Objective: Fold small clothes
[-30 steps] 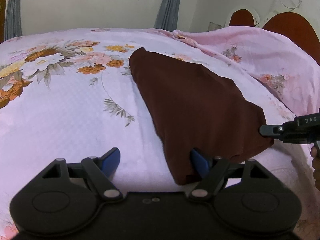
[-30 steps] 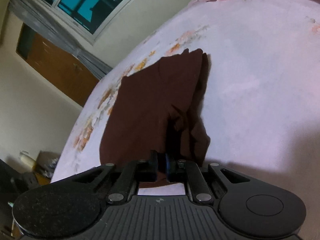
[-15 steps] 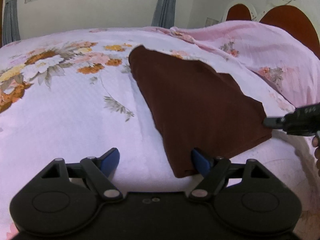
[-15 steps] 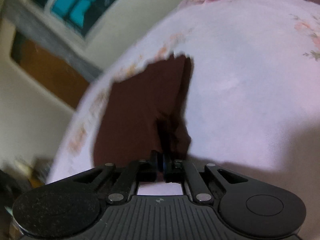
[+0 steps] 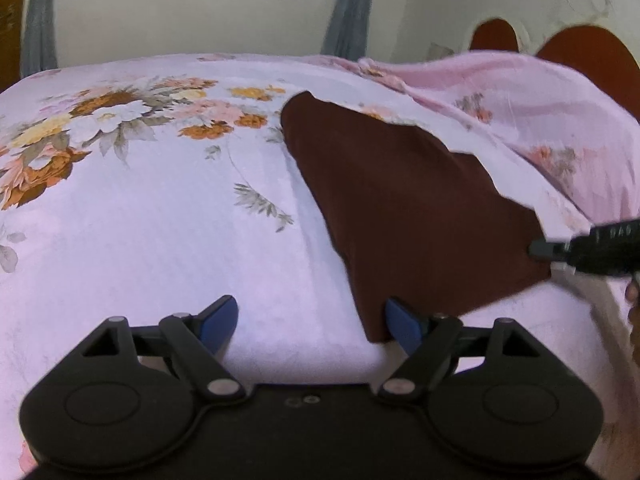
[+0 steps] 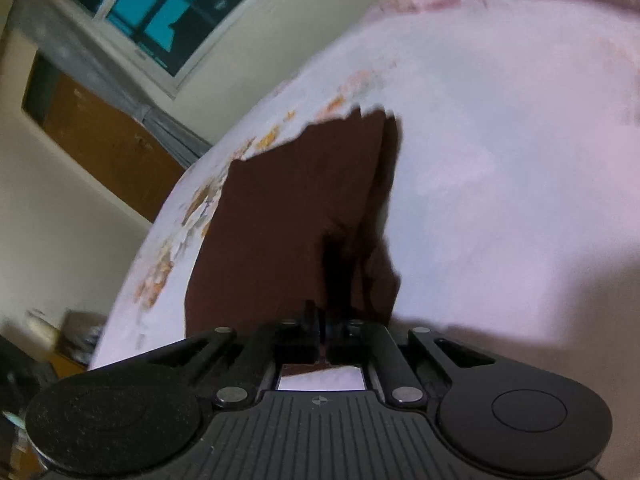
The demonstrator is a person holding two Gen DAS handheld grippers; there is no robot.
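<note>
The right tongs [image 6: 322,322] are closed on a corner of the brown cloth [image 6: 288,216], their tips pinching a bunched fold of it; in the left wrist view the same tongs [image 5: 540,249] meet the cloth [image 5: 408,204] at its right-hand corner. The left tongs [image 5: 312,322] stand wide open, one blue pad [image 5: 218,320] over bare sheet and the other [image 5: 402,324] touching the near corner of the cloth, with nothing gripped. The cloth lies on the bed [image 5: 160,240], on a pink floral sheet, as a flat, roughly four-sided shape with a doubled edge along its right side in the right wrist view. Against the frames of one second and half a second earlier, the pinched corner has been drawn slightly outward and the right wrist view has turned and blurred, which indicates the right tongs are in motion; the left tongs have kept their opening and their place at the near corner. The cloth surface appears a little smoother and more taut than before. This suggests that the step in hand is straightening or tensioning an already part-folded cloth, and that the next fold probably needs the left tongs to close on the near corner, so that both corners can be carried together across the cloth. A rumpled blanket [image 5: 540,112] lies beyond, near the headboard [image 5: 588,52].
</note>
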